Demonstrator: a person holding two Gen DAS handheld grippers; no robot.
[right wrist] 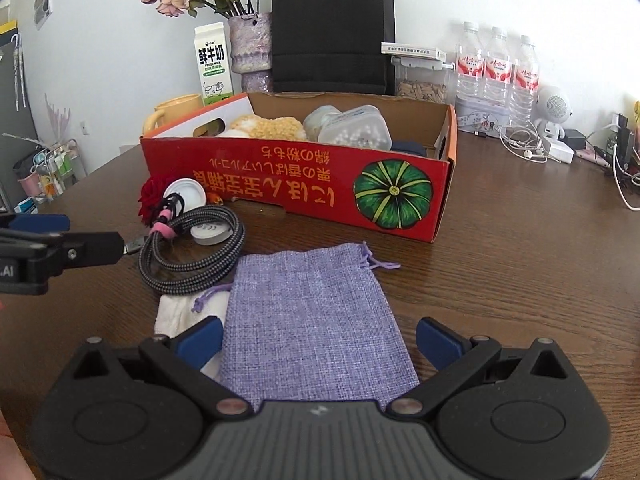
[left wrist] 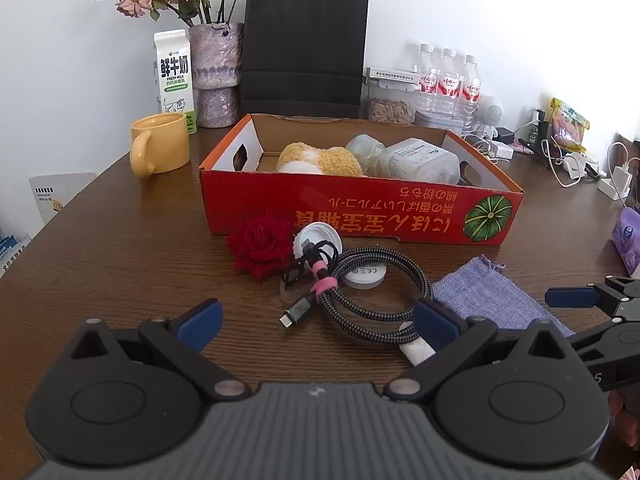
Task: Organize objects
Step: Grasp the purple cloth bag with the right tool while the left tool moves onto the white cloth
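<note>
A red cardboard box (left wrist: 360, 216) (right wrist: 304, 196) on the brown table holds a yellow plush, a clear jar and a plastic container. In front of it lie a red rose (left wrist: 262, 246) (right wrist: 154, 194), a white lid (left wrist: 318, 238), a white disc (left wrist: 366, 274), a coiled braided cable (left wrist: 372, 300) (right wrist: 192, 256) and a purple drawstring pouch (left wrist: 492, 304) (right wrist: 312, 320). My left gripper (left wrist: 318, 320) is open, just short of the cable. My right gripper (right wrist: 318, 340) is open, its fingers either side of the pouch's near end. A white cloth (right wrist: 188, 312) lies beside the pouch.
At the back stand a yellow mug (left wrist: 158, 146), a milk carton (left wrist: 174, 76), a vase of dried flowers (left wrist: 216, 76), a black paper bag (left wrist: 304, 44), water bottles (left wrist: 448, 80) and a tangle of chargers (left wrist: 560, 156) on the right.
</note>
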